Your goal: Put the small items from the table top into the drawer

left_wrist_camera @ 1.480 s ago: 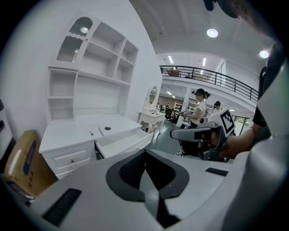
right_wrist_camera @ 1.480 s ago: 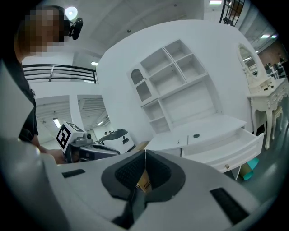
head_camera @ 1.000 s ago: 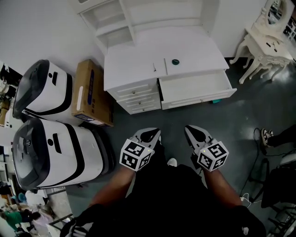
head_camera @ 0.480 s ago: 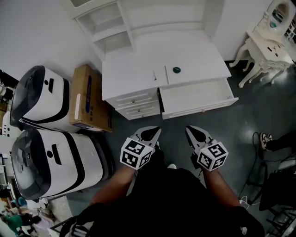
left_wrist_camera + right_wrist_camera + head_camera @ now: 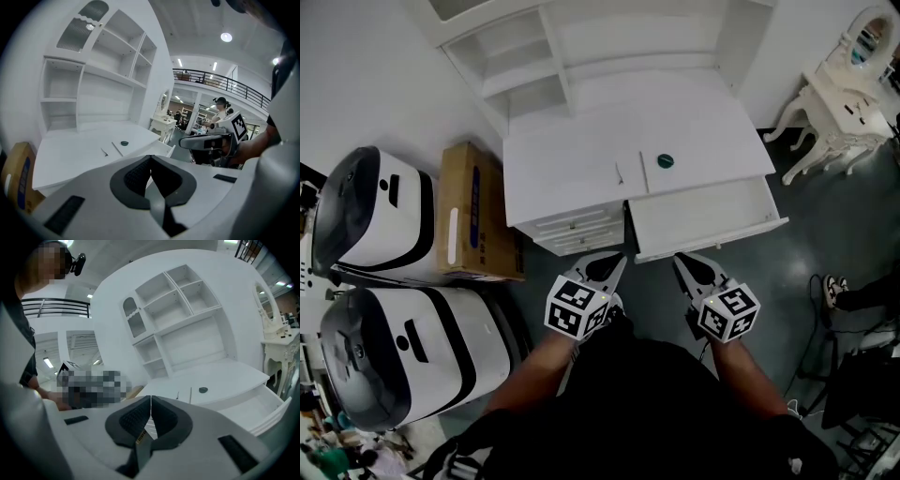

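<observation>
The left tongs [image 5: 615,264] are closed, their ribbed dark pads meeting at the tip with nothing between them. The right tongs [image 5: 682,263] are closed too, pad against pad, and grip nothing. Both have smooth grey plastic shells that taper to a point, and each carries a cube of black-and-white square markers near the hand. They hang side by side in the air, just near of the drawer [image 5: 703,217] and touching nothing.

The drawer is pulled out toward the person: a shallow white box with a flat, matt bottom and a straight front panel. It sits under the right half of the white surface [image 5: 567,155], which is smooth and plain. On that surface, just far of the drawer, lies a small round dark green item [image 5: 666,161], flat like a button. Left of it lies a thin slender item [image 5: 620,176], too small to make out. Between the two runs a fine straight line; I cannot tell whether it is a seam or a loose strip.

Under the left half of the surface is a stack of small drawers [image 5: 577,230]. Open white shelves [image 5: 530,70] rise at the far edge. Left of the desk stand a brown cardboard box [image 5: 473,211] and two rounded white-and-black machines [image 5: 380,211]. Far right stands a carved white dressing table [image 5: 839,89] on a dark, glossy floor [image 5: 825,220].
</observation>
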Demonstrator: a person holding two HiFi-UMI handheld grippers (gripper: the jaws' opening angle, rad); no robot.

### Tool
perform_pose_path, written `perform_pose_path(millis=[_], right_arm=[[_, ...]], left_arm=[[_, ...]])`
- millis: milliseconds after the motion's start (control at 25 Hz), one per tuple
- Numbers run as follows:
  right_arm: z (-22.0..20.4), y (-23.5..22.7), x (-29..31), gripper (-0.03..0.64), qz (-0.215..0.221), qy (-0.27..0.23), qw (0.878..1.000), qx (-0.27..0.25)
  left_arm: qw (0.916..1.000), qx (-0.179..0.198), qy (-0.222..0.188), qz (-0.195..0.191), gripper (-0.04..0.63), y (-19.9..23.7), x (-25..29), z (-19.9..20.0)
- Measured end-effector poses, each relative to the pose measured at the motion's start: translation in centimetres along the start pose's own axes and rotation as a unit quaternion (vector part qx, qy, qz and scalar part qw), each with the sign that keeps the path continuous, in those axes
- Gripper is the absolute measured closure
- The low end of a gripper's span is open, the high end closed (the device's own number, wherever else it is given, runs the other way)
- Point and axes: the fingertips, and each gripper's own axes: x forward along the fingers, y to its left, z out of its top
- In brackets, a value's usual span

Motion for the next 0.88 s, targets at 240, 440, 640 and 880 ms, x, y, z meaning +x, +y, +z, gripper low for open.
perform_pose_path(millis=[240, 440, 640, 880], right_arm=[[-0.4, -2.1, 4.0, 0.592, -0.028, 0.027, 0.999, 0.004], [0.1, -3.1, 6.8, 0.592, -0.044, 0.041, 0.998, -0.001], [0.6, -3.3, 9.7, 0.592, -0.047, 0.046, 0.998, -0.010], [0.4, -3.9, 12.5, 0.592, -0.046, 0.069, 0.996, -0.035]], left_arm=[[1.0000, 0.001, 0.003, 0.005, 0.586, 5.0, 0.6, 0.9], [1.0000, -0.002, 0.009, -0.001, 0.586, 8.3, 1.4, 0.9], [0.9998, 0.001, 0.017, -0.010, 0.586, 10.4, 2.2, 0.5], [0.9996, -0.009, 0.027, -0.005, 0.586, 12.2, 3.1, -0.4]])
